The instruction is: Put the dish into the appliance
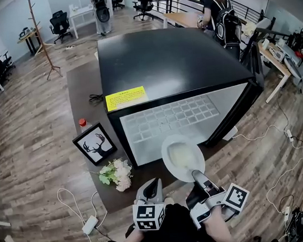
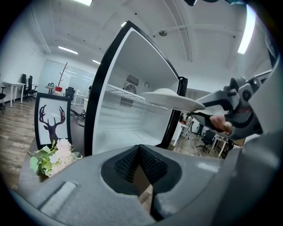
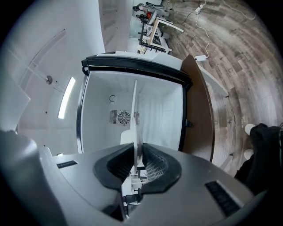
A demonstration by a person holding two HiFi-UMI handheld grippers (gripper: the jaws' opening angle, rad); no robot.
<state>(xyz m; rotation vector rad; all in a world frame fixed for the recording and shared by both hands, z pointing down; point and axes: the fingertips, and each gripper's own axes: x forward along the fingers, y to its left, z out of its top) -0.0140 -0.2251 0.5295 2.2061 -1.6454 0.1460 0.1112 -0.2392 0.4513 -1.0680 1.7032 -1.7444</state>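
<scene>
The right tongs (image 3: pixel 136 164) were clamped on the rim of the dish (image 1: pixel 182 157), holding it just in front of the open appliance (image 1: pixel 173 63). The left tongs (image 2: pixel 140 152) were closed on nothing, off to the side. So this was the carry-in step, I'd say. The next move probably needed the dish kept level and eased in onto the wire shelf (image 1: pixel 169 116).

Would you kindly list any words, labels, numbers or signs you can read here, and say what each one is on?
Yellow label on top of the black appliance: lines of print, too small to read.
Framed deer picture: no words on it.
Nothing else is legible in any view.
</scene>
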